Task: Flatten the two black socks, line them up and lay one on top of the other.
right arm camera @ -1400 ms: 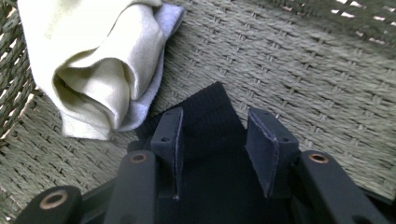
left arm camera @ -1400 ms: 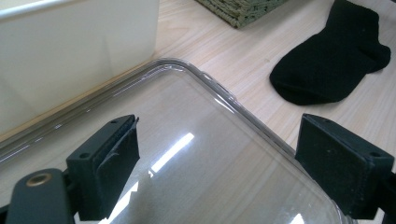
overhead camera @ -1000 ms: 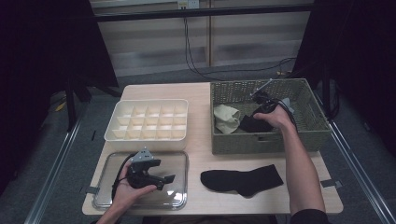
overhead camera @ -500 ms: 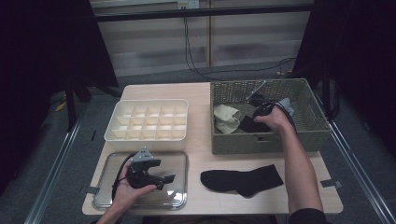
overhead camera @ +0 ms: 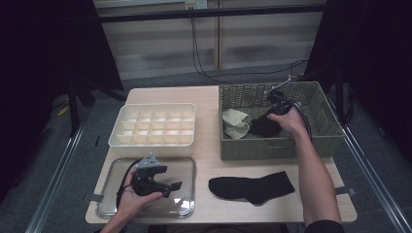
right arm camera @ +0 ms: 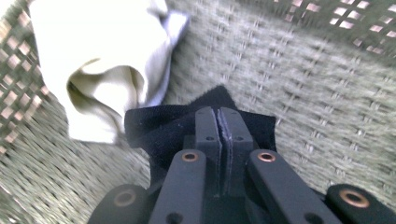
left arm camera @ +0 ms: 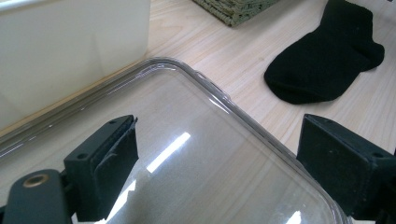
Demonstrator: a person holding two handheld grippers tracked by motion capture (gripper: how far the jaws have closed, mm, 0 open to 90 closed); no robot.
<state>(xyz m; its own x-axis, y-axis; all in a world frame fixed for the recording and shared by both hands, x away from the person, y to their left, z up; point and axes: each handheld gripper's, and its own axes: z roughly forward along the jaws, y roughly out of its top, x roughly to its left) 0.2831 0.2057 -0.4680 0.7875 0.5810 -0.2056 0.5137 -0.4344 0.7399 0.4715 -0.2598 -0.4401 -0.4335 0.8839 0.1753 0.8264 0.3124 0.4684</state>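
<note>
The right gripper [right arm camera: 218, 122] has its jaws pinched tight on a black sock [right arm camera: 170, 130] inside the wicker basket [overhead camera: 324, 127] — a pale sock [right arm camera: 100, 70] crowds just beside it. The left gripper [left arm camera: 219, 158] hovers wide open over the clear lid [left arm camera: 196, 154], holding nothing; another black sock [overhead camera: 252, 186] lies flat on the table [overhead camera: 209, 97].

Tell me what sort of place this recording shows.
Probably a lab-style recording station, not a home: a small wooden table between metal rails, dark curtains at both sides, cables trailing across the floor behind.
</note>
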